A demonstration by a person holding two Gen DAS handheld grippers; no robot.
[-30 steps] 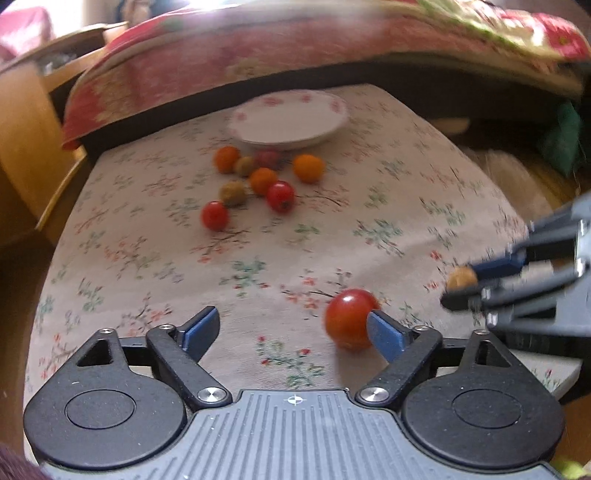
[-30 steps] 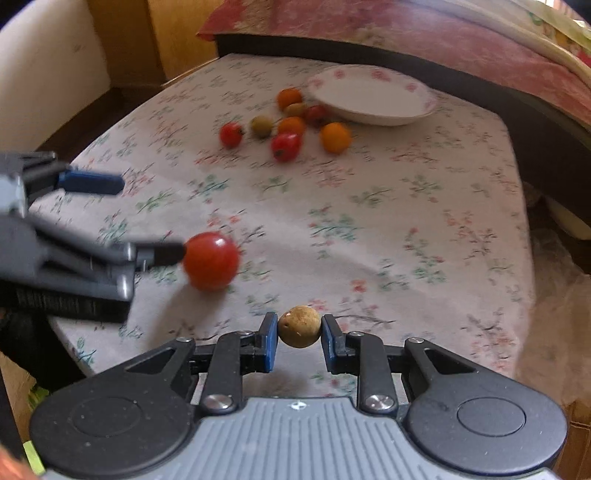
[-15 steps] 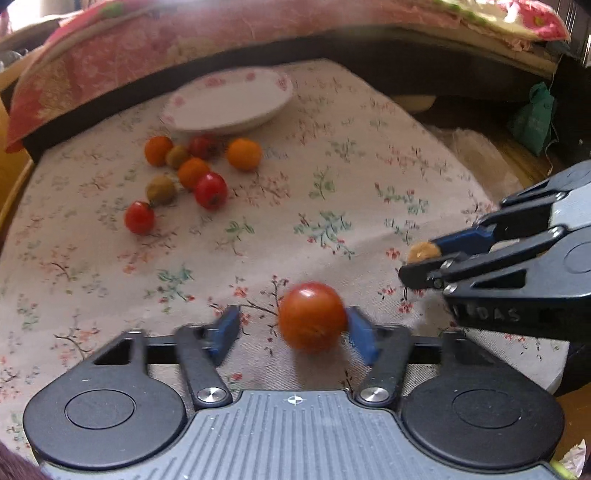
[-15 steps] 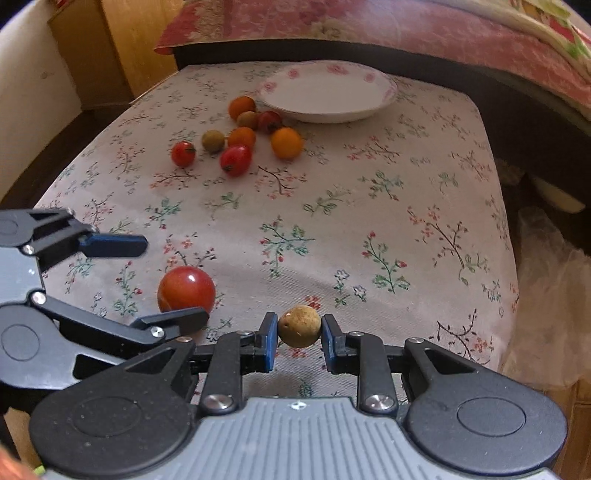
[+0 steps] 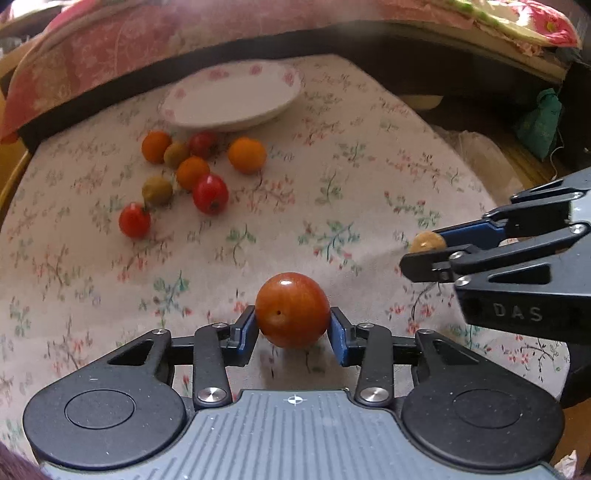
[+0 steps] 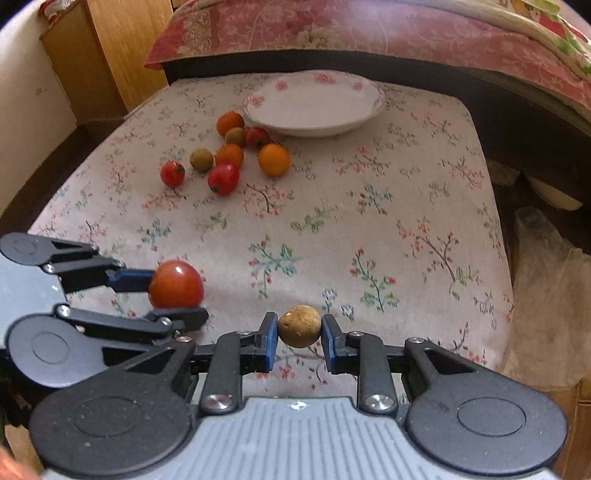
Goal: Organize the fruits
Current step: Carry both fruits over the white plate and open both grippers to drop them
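Large red tomato [image 5: 291,309] sits between left gripper [image 5: 293,334] pads near the table's front edge; jaws closing on it, pads touching its sides. Right gripper [image 6: 298,338] clamps a small tan fruit [image 6: 299,325], species unclear. Loose fruits [image 6: 229,155] cluster by the far edge beside white plate [image 6: 314,105]. Floral tablecloth [image 6: 369,206]; red bedspread [image 6: 369,29] behind, cut off.

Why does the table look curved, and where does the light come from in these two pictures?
Left wrist view: the fisheye lens bows the floral tablecloth; a bright highlight sits on top of the big tomato, between the closing left gripper, so light falls from above; cloth nearby is smeared. Right wrist view: same bulge, white plate sharp, brown fruit softly lit in the right gripper.
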